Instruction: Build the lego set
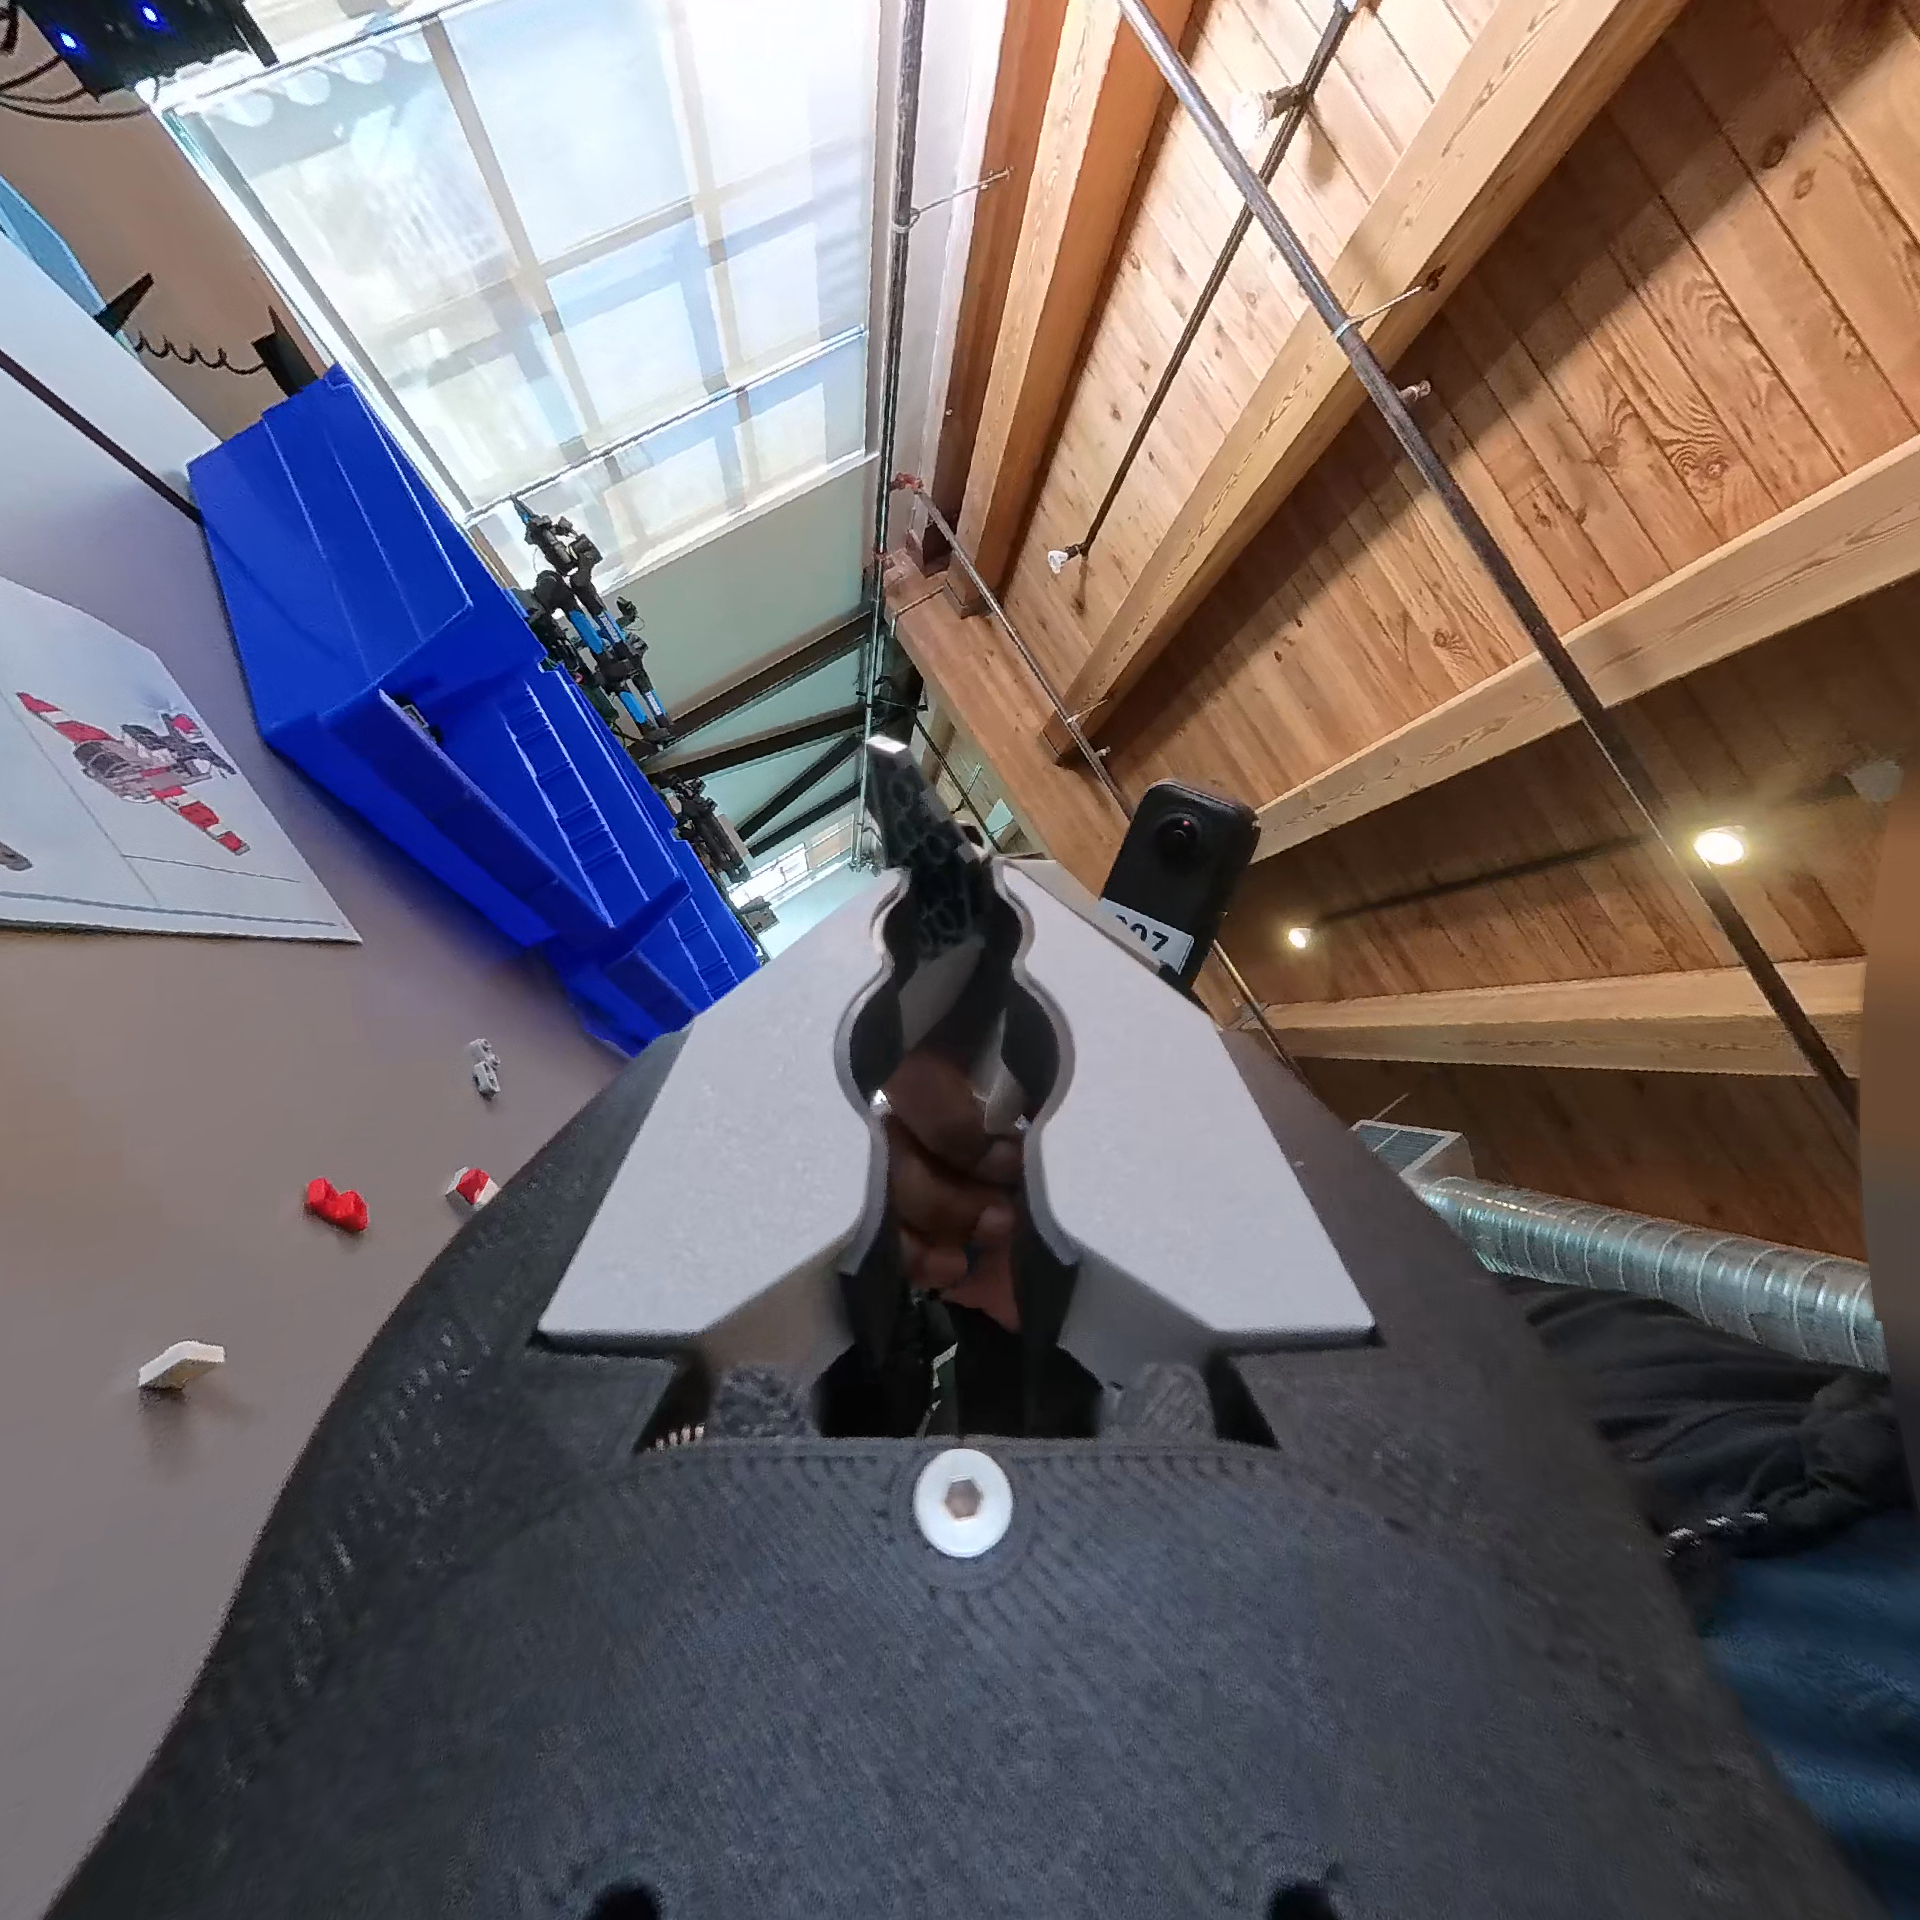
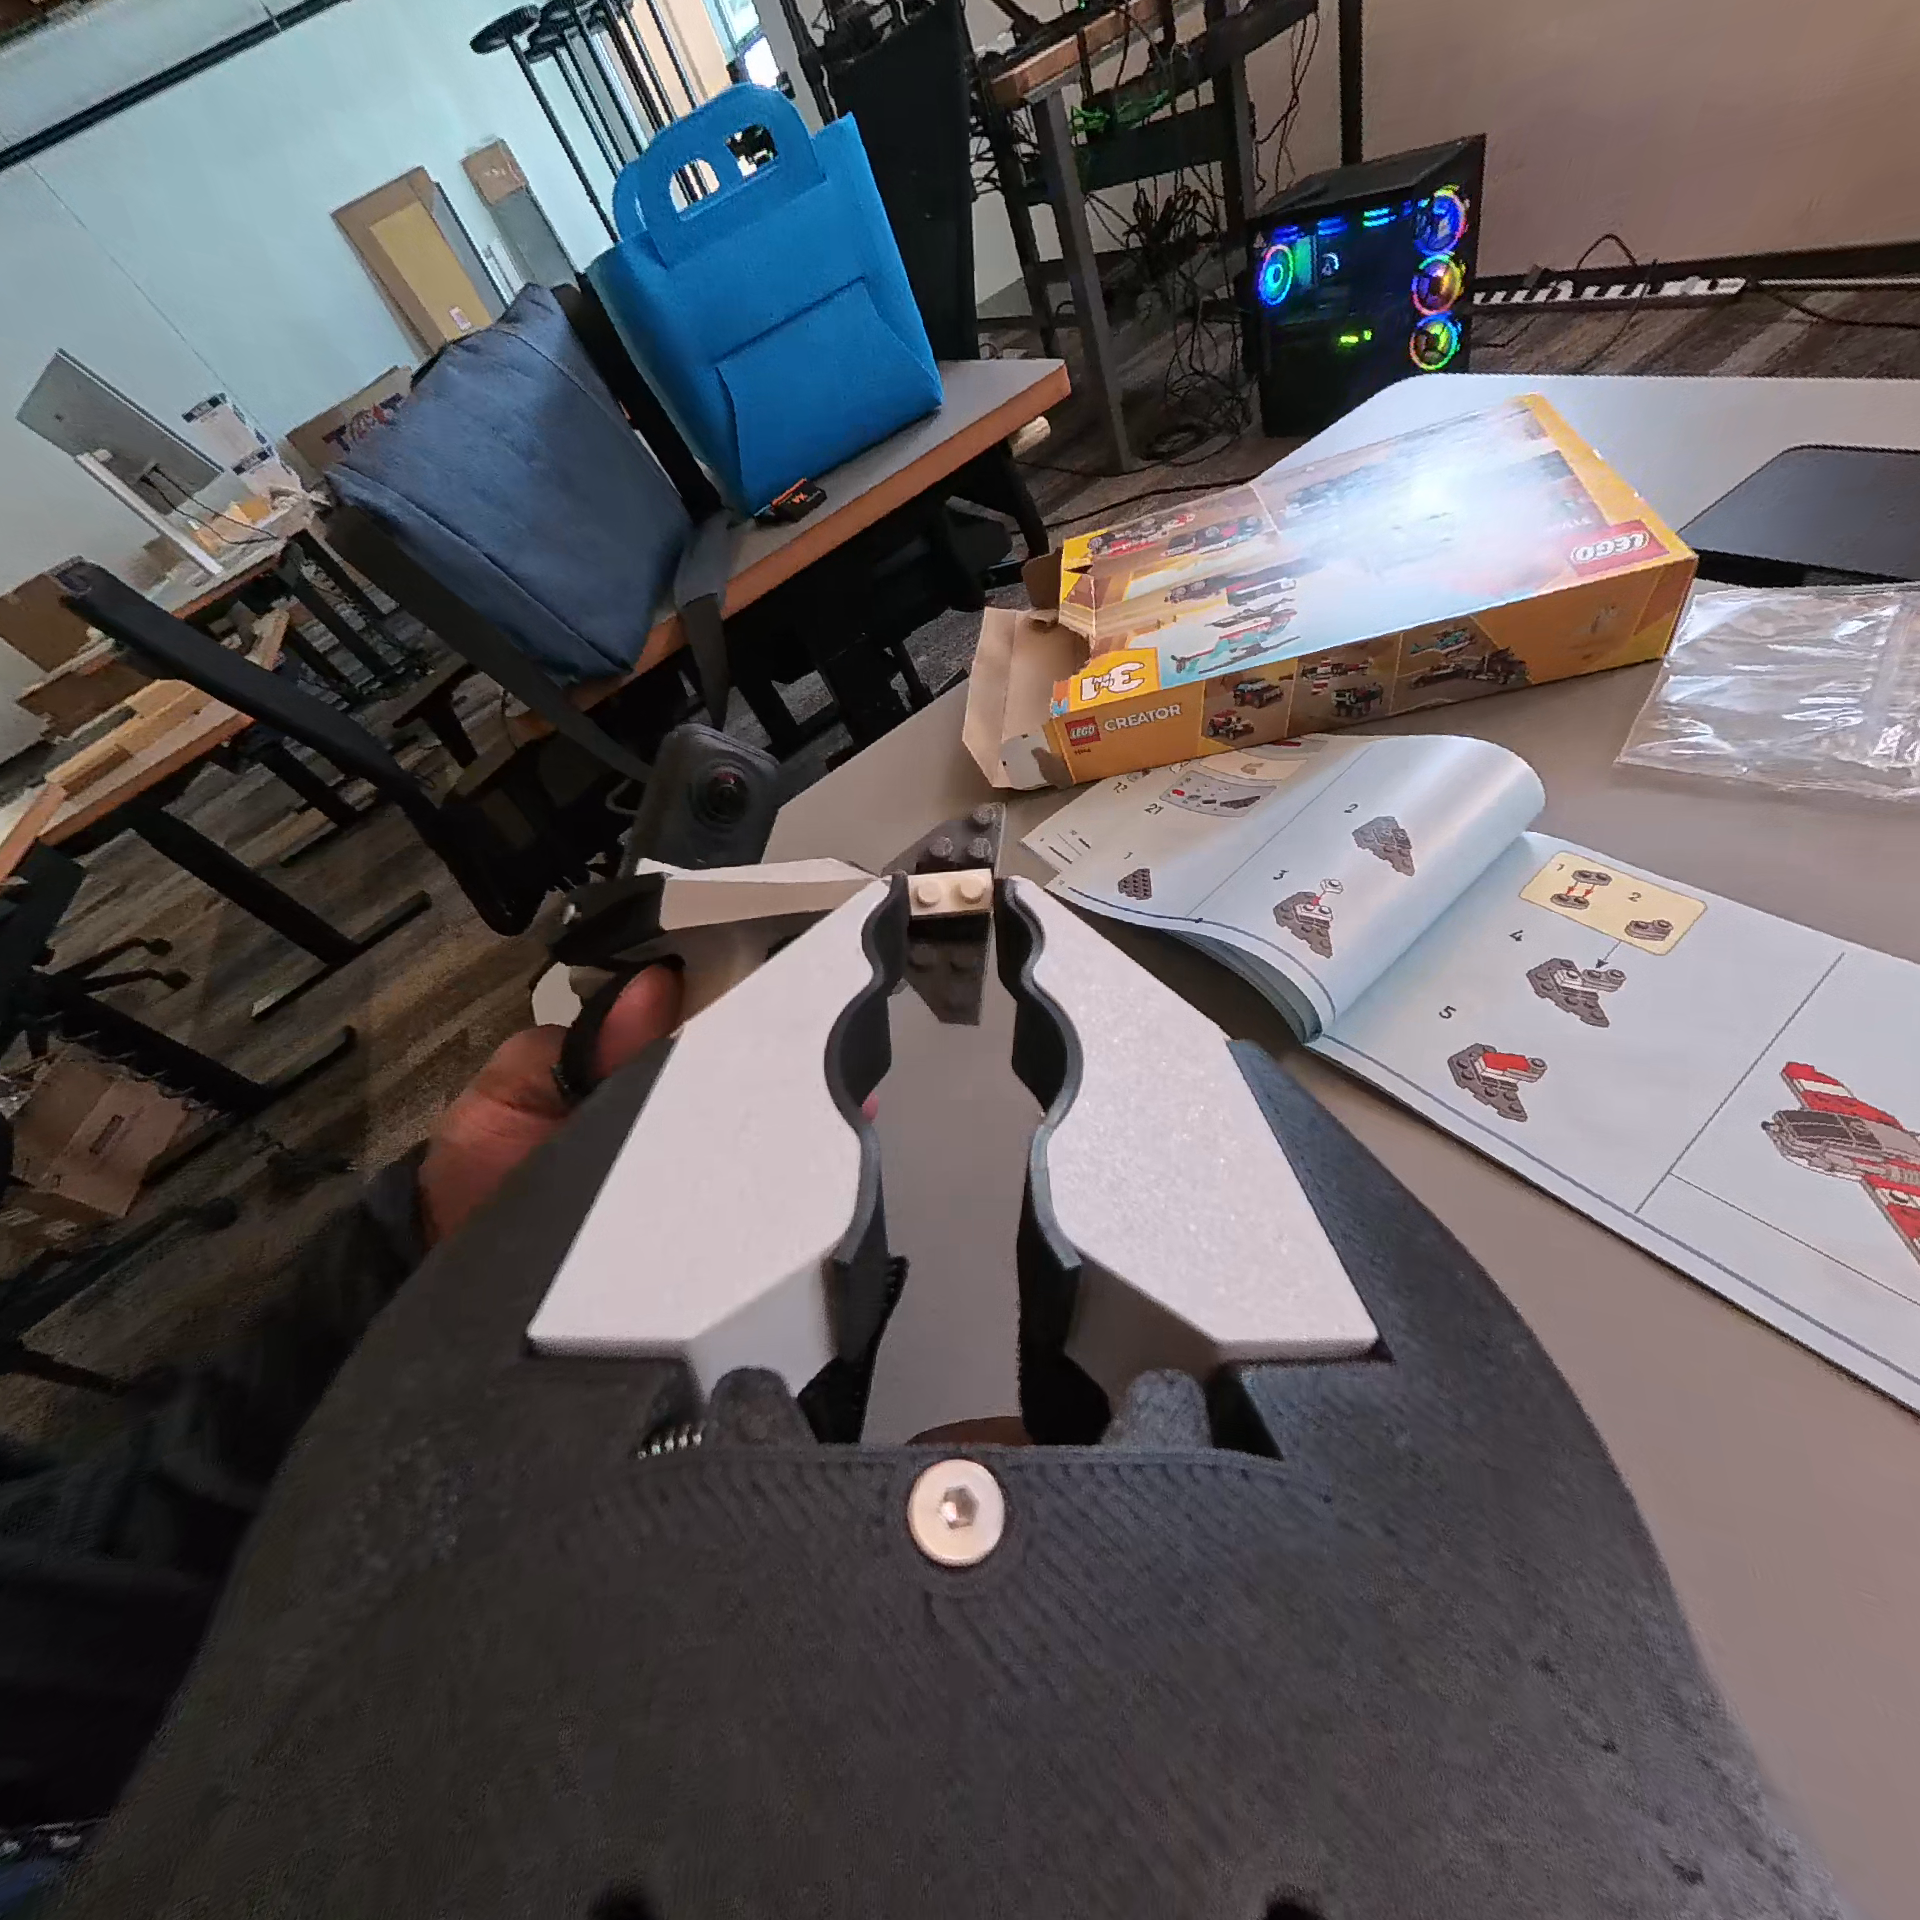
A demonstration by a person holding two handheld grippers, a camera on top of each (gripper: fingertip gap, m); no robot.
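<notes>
Dark grey and studded, the wedge plate (image 2: 951, 940) is sitting at the centre of the right wrist view, between the tips of the right tongs (image 2: 951, 894). A small white two-stud plate (image 2: 949, 891) is lying across it, and the right tongs are closing narrowly on that white piece from both sides. From the left of the frame the left tongs (image 2: 727, 894) are reaching in sideways, their pale fingers meeting the far end of the dark plate. A hand (image 2: 540, 1091) is showing at centre left, curled around that tool.

In the left wrist view the left tongs (image 1: 940, 904) are nearly closed at the tips and are pinching the dark wedge plate (image 1: 914, 821) edge-on, its underside facing the camera against the wooden ceiling. Whether the right tool's fingers are the pale slanted shape (image 1: 935, 997) seen through the gap, I cannot tell for certain.

On the tabletop (image 2: 1558, 1558), at the right of the frame, the instruction booklet (image 2: 1455, 966) is lying open, with the set's yellow box (image 2: 1351, 623) above it and a clear plastic bag (image 2: 1797, 686) at far right. At the lower left of the left wrist view, loose bricks are lying well apart: a red piece (image 1: 338, 1203), a red-and-white piece (image 1: 473, 1184), a grey piece (image 1: 483, 1065) and a white tile (image 1: 182, 1363). Blue bins (image 1: 447, 675) are standing above them.
</notes>
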